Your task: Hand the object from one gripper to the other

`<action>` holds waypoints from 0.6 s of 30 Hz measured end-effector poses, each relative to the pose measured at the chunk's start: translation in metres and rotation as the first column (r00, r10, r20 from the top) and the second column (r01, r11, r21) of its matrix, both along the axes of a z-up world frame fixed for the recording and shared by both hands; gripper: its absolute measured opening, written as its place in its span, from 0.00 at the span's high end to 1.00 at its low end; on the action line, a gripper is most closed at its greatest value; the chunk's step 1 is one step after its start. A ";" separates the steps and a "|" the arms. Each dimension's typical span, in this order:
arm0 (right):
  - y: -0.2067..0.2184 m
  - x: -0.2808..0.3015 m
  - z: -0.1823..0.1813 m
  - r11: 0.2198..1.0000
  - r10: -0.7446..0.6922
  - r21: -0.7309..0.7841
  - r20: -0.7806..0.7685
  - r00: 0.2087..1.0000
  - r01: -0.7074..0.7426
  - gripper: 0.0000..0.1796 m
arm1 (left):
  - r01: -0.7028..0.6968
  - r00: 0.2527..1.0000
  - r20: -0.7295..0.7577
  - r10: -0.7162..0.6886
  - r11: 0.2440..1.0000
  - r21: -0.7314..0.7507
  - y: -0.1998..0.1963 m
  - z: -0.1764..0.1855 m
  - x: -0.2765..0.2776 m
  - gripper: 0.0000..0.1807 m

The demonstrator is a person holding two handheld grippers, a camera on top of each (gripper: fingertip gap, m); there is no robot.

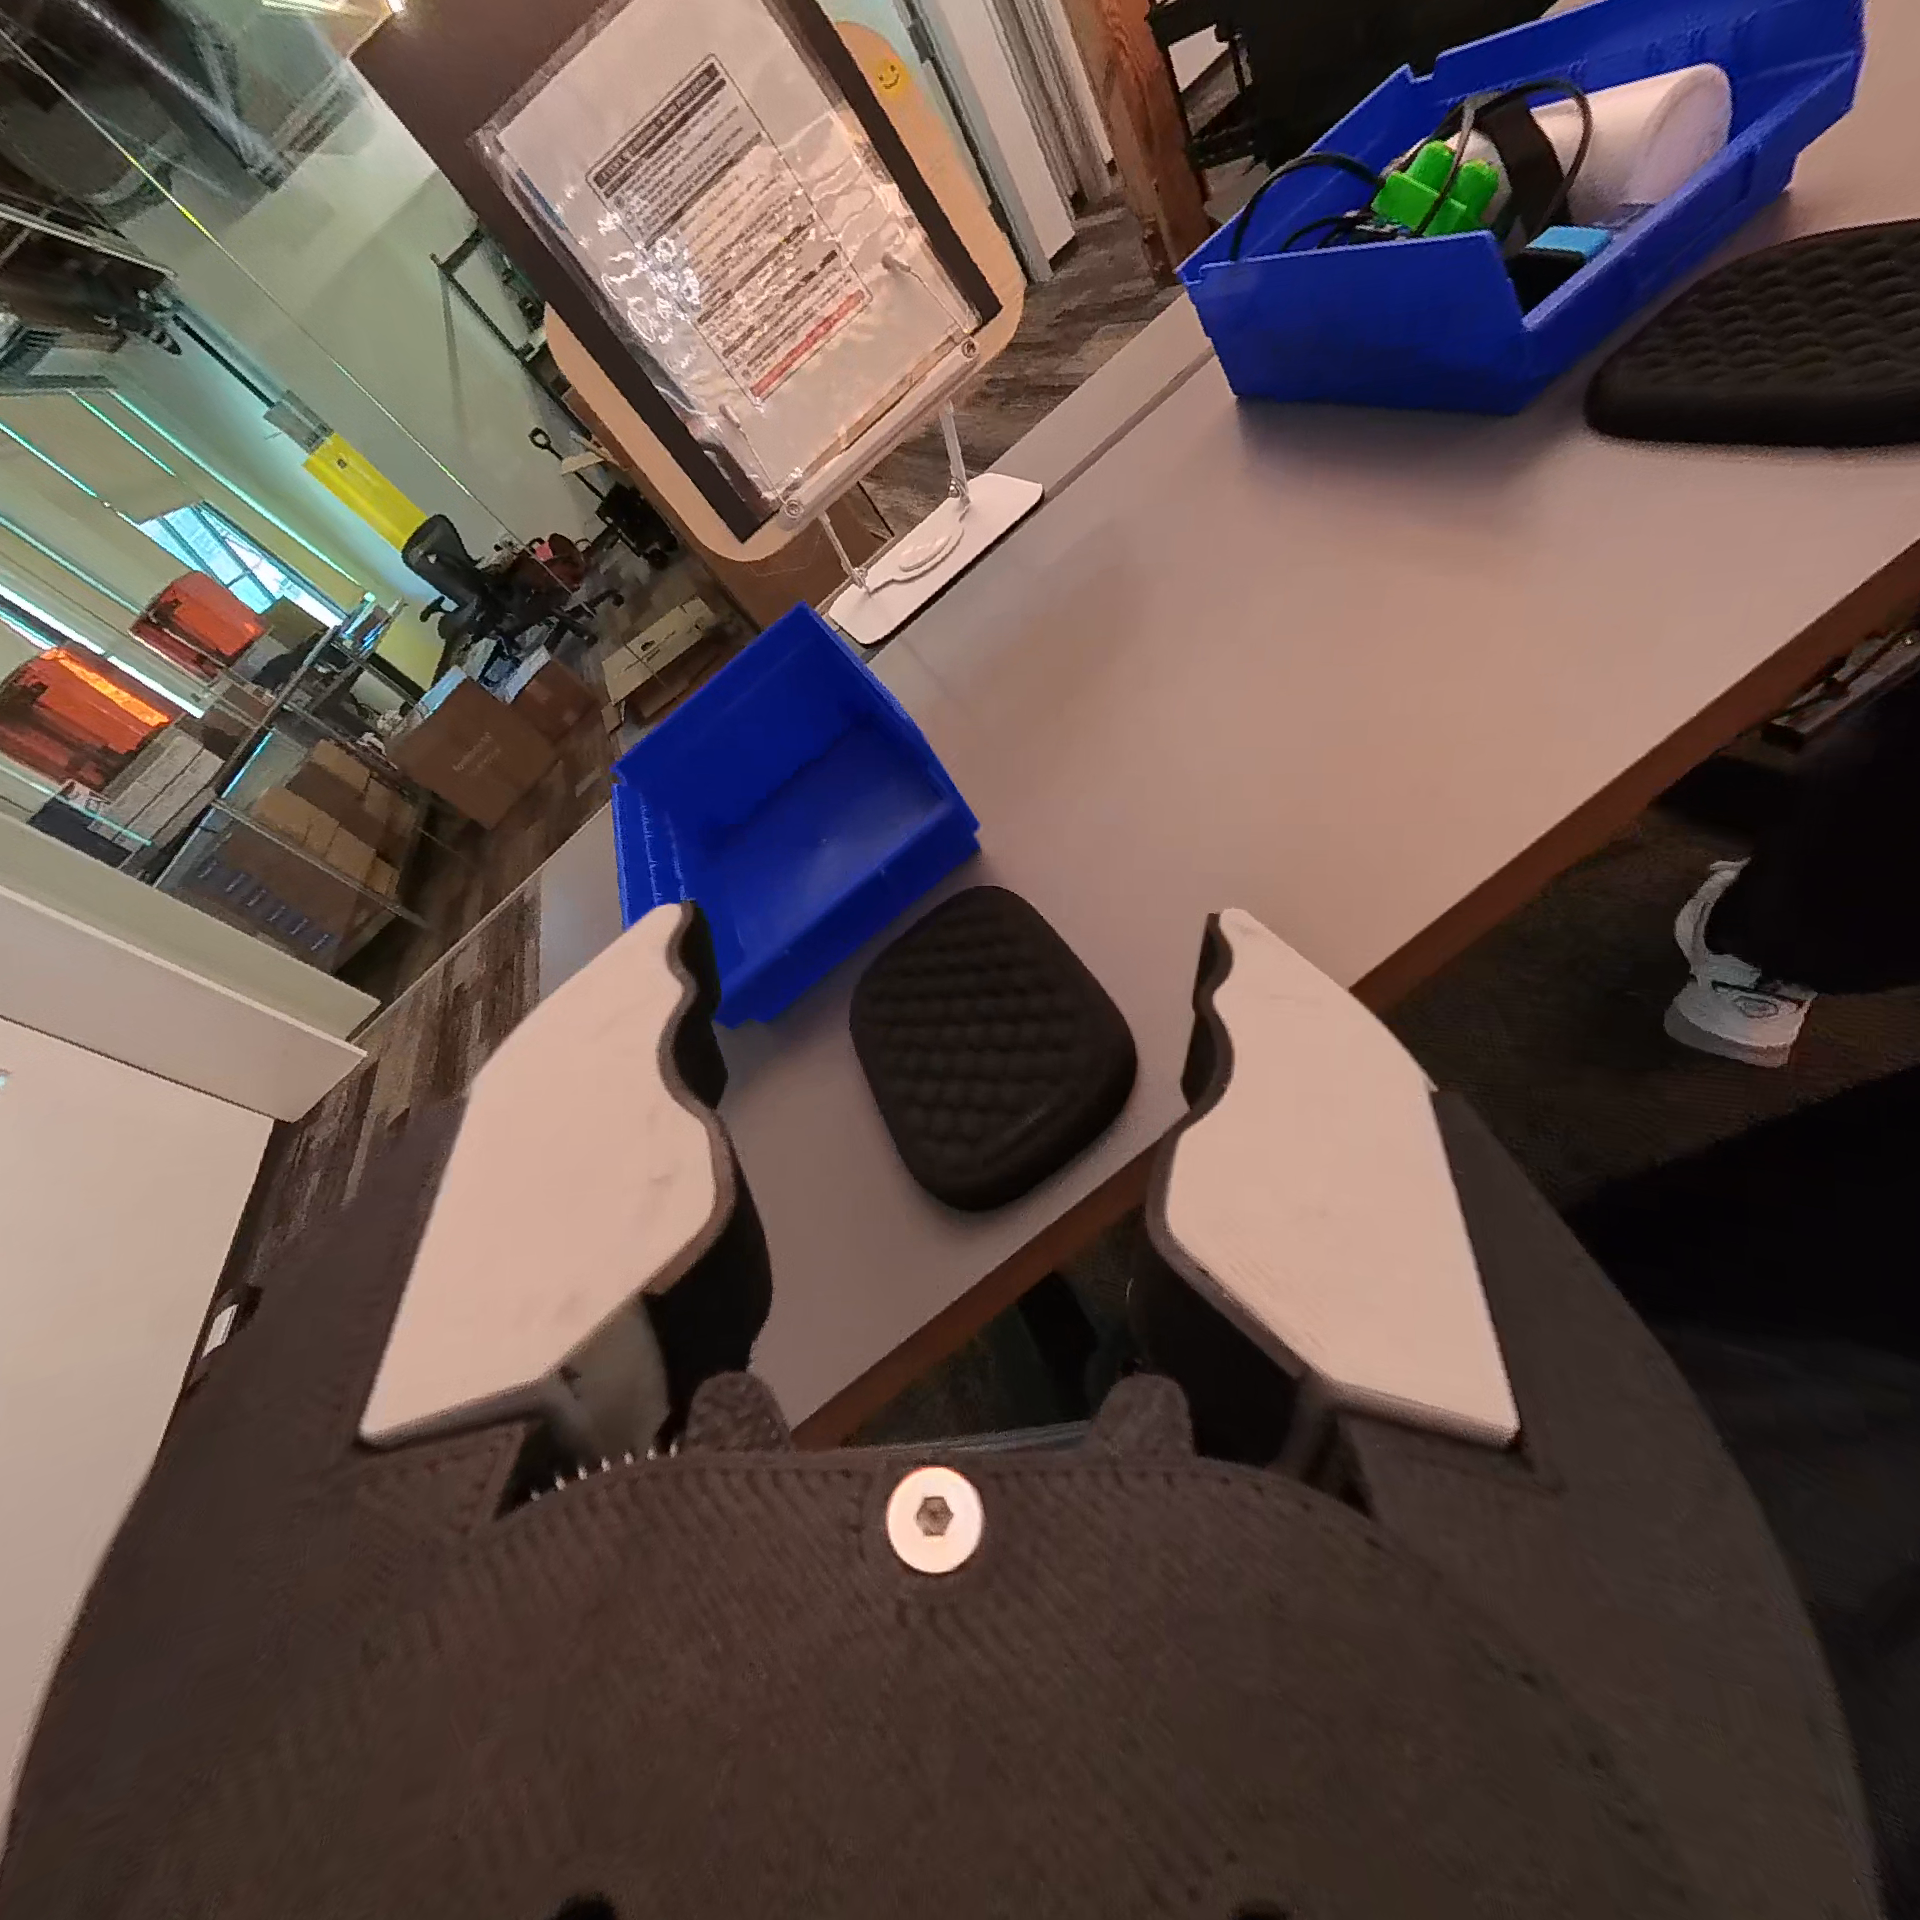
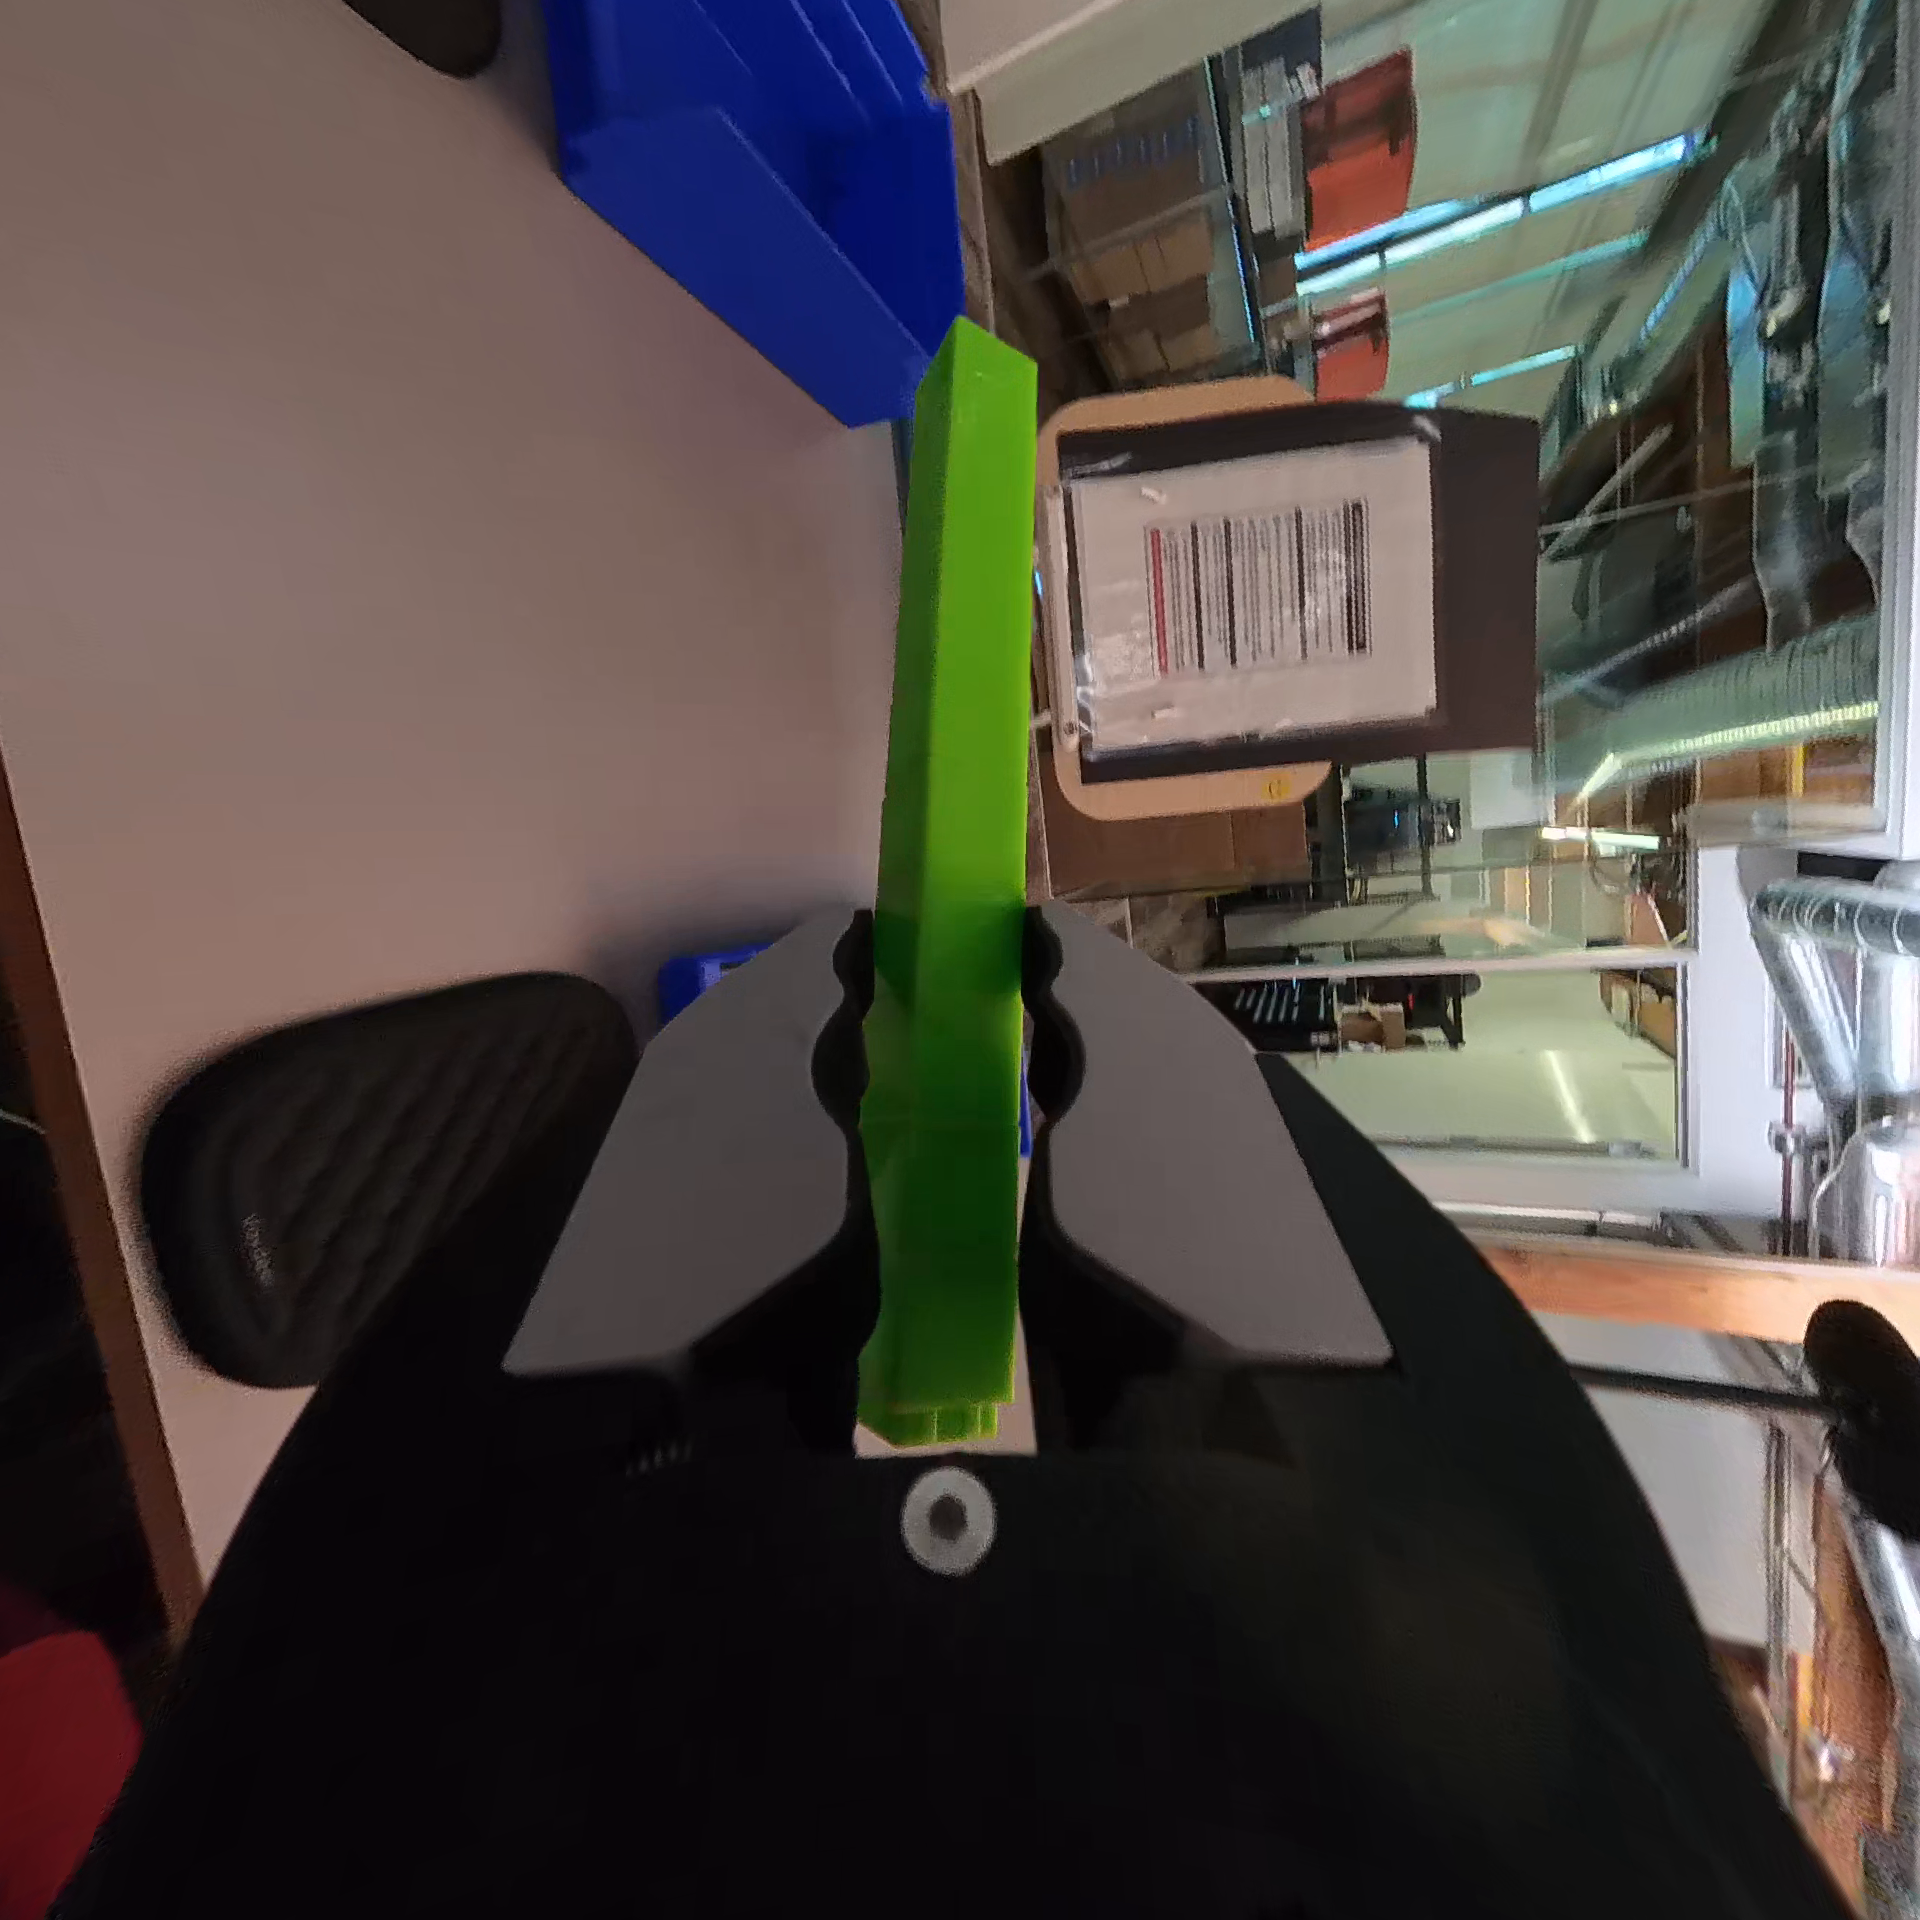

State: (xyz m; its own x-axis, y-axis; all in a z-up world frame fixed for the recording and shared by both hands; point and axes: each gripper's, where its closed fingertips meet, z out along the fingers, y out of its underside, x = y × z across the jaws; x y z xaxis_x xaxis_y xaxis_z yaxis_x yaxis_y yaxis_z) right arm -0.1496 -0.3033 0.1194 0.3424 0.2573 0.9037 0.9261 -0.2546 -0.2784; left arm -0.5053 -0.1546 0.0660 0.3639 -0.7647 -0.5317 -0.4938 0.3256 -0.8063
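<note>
A: Start with the biggest thing. Why is everything laid out on that pale grey counter (image 1: pixel 1299 675) with the brown edge?

B: My guess is it serves as a staging surface. In the left wrist view it runs from the lower centre to the upper right, above dark patterned carpet, with glass partitions and shelving of cardboard boxes at the far left.

A: And on it?

B: A long blue plastic bin (image 1: pixel 1455 301) of cables and green parts at the upper right; a smaller empty blue plastic bin (image 1: pixel 800 821) at centre; a clear acrylic stand holding a printed sheet (image 1: pixel 748 260) at the top, propped up, probably so it can be read. A square black textured pad (image 1: pixel 987 1049) lies just beside the small bin, and a second similar pad sits at the right edge.

A: The object itself?

B: A long bright green plastic bar (image 2: pixel 961 727), centre of the right wrist view, clamped between the fingers of the right hand-held gripper (image 2: pixel 948 935). Most of its length juts forward, which I judge leaves free length for the other side to grab.

A: And the left hand-held gripper (image 1: pixel 951 925)?

B: Spread wide, holding nothing, seemingly ready to receive.
</note>
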 end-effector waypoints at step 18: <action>-0.083 -0.048 -0.080 0.998 0.053 0.059 -0.331 0.942 -0.035 0.84 | 0.158 0.987 -0.026 -0.158 0.987 -0.007 -0.015 -0.010 0.068 0.51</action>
State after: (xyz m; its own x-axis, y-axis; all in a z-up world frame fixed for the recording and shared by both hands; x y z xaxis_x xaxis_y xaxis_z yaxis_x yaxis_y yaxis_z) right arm -0.1973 -0.3859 0.0394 0.6145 0.2350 0.7531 0.7889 -0.1928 -0.5835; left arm -0.4374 -0.1693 0.0558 0.2244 -0.8142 -0.5355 -0.4580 0.3970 -0.7954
